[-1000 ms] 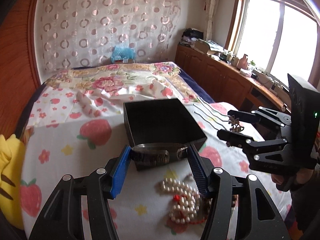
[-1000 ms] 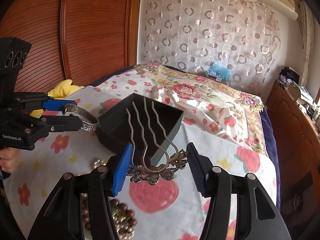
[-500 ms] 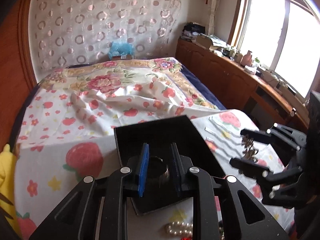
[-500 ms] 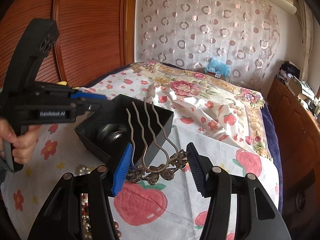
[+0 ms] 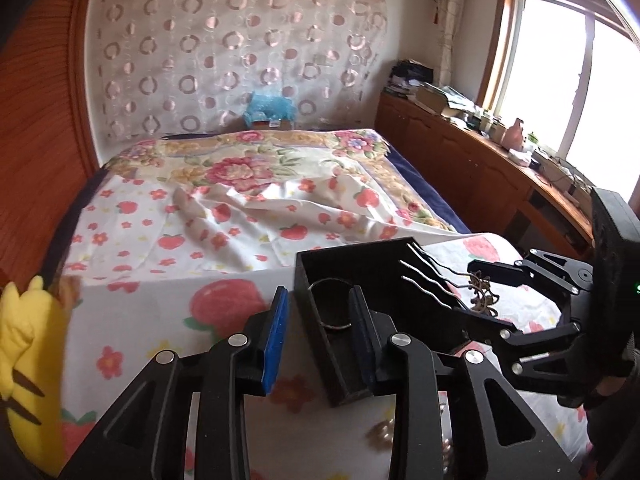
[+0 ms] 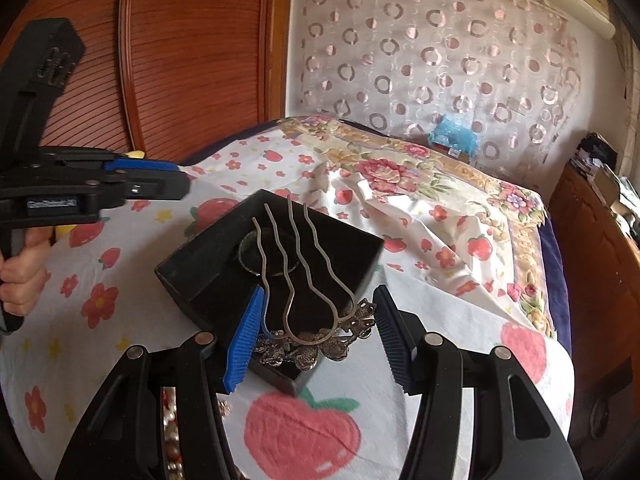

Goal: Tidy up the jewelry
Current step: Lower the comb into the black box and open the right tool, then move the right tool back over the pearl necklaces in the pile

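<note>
The hair comb (image 6: 304, 312) is gripped at its ornate head by the right tool (image 6: 316, 332), its prongs held over the black box (image 6: 200, 276) on the bed (image 6: 420, 300). The bangle (image 5: 332, 304) is seen lying inside the box; the left tool (image 5: 320, 328), just opened, is held empty above the near wall.

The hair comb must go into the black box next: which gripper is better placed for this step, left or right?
Right. The right gripper holds the hair comb by its ornate head, its prongs already over the black box. The left gripper is empty; its jaws have just been opening, with nothing between them.
</note>
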